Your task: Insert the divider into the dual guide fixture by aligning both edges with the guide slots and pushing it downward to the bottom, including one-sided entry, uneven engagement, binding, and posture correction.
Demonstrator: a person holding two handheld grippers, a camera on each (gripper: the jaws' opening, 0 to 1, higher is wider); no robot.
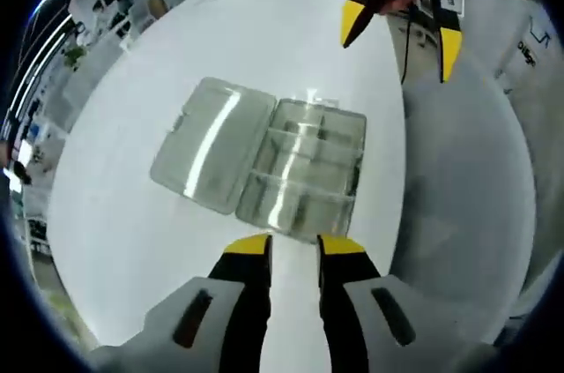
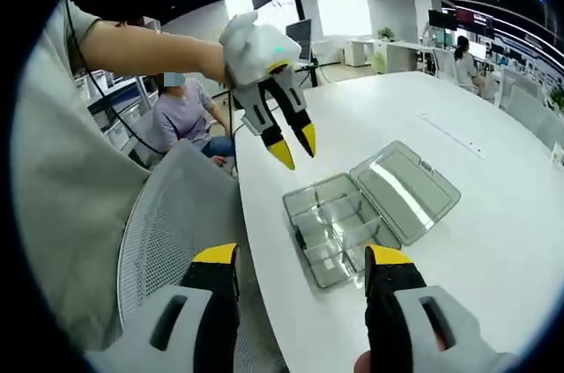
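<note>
Clear plastic fixture box (image 1: 304,170), lid open, lies on the white table (image 1: 264,47), just beyond the narrowly parted left gripper (image 1: 293,245). The right gripper (image 2: 302,256) hovers spread wide and empty.

Divider (image 1: 304,183) indistinct inside clear box (image 1: 304,175) (glare blurs it).
</note>
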